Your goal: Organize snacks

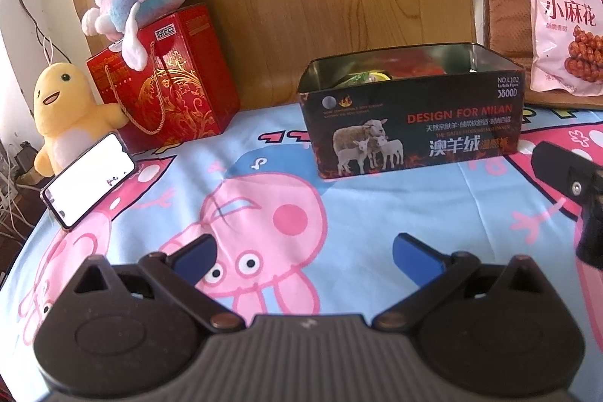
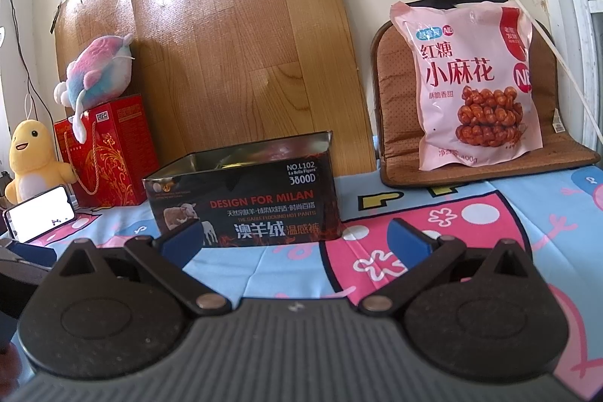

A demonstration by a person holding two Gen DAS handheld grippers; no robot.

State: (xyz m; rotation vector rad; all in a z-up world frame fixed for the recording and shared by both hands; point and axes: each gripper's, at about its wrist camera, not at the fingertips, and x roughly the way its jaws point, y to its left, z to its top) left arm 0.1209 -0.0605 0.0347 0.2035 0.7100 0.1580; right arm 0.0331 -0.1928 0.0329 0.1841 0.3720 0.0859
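Two grippers hang low over the cartoon-pig cloth (image 1: 264, 138), and both are empty, blue fingers spread wide with nothing between them. The left gripper (image 1: 303, 257) faces the black tin (image 1: 410, 123) nearly head-on; the right gripper (image 2: 296, 238) sits off to the tin's right side, so the tin (image 2: 245, 194) shows ahead and to the left of its fingers.

The one snack left outside, by my reckoning, is the pink bag (image 2: 467, 81), propped upright against the brown seat cushion (image 2: 395, 123) at the back right, its long axis standing vertical. It lies ahead and to the right of the right gripper's fingers, well apart from them, and farther still from the left one (in the left view the bag (image 1: 561, 17) only shows at the far right edge). So the right hand is the nearer and likely the one to reach for it, then carry it leftward to the tin.

The tin is open on top, with colourful packets partly visible inside. Its front reads "DESIGN FOR MILAN", "NO.L102", "3800D" and "澳羊绒", beside a picture of sheep. The bag reads "红糖 小麻花" with "酥脆香甜" beneath.
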